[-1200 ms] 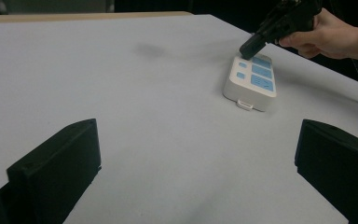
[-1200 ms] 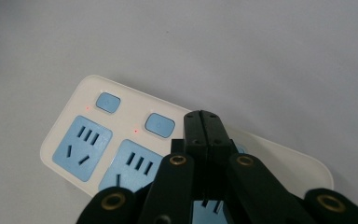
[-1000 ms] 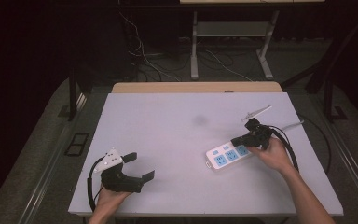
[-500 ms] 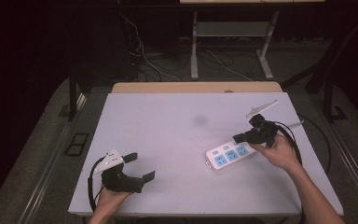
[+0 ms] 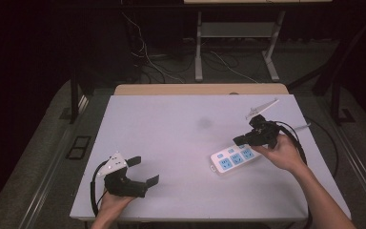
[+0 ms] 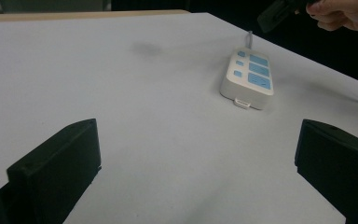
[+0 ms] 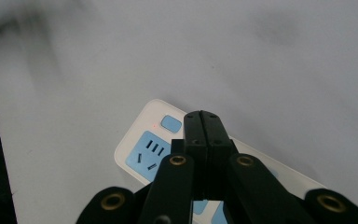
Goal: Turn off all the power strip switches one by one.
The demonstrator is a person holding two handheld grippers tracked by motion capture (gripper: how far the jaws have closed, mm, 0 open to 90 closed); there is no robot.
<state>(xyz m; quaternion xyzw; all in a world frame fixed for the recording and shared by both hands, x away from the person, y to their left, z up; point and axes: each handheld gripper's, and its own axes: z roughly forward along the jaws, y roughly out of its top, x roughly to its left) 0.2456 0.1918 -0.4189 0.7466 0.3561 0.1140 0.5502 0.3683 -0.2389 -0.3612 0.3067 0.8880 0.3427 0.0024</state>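
The right gripper [image 5: 242, 140] has its jaws pressed together with nothing between them; in the right gripper view the two black tips [image 7: 202, 122] meet in a single seam above the power strip [image 7: 168, 144]. Compared with the high view of a second earlier, this gripper now stands higher and is tilted away from the strip, no longer resting against its far end. A small red indicator dot [image 7: 154, 125] shows beside the blue switch [image 7: 171, 123]. Judged from this, the closed tips were probably used to press a switch, and that step looks complete; the hand is clearing the unit.

The power strip [image 5: 234, 157] lies flat on the white table [image 5: 171, 129], right of centre, just below the right gripper, with its cord running off toward the far right edge.

The left gripper [image 5: 143, 170] rests near the front left corner, well apart from the strip, its jaws spread wide and empty, unmoved against the earlier views.

Count:
- Grippers: two.
- Power strips: one.
- Blue socket panels on it: three.
- Blue switches: three.
- Tables: one.
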